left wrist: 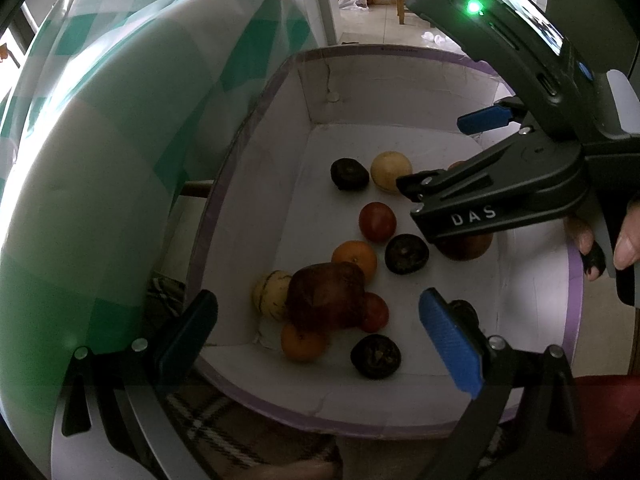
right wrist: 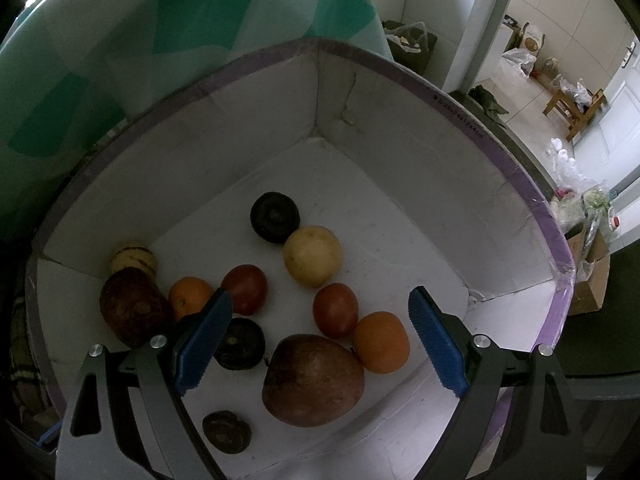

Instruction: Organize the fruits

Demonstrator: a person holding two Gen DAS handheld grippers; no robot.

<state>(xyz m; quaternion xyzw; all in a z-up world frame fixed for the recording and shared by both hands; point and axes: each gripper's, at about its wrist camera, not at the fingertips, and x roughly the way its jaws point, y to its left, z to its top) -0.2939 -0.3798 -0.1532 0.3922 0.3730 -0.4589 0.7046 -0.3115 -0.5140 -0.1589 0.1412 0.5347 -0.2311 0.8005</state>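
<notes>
A white box with a purple rim holds several fruits. In the right wrist view a large red-brown apple lies between my right gripper's open fingers, with an orange, two red fruits, a pale yellow fruit and dark round fruits nearby. In the left wrist view my left gripper is open over the box's near side, above another red-brown fruit, oranges and a striped yellow fruit. The right gripper reaches in from the right.
A green and white checked cushion presses against the box's left side. A plaid cloth lies under the box. Behind are a tiled floor, a wooden stool and bags.
</notes>
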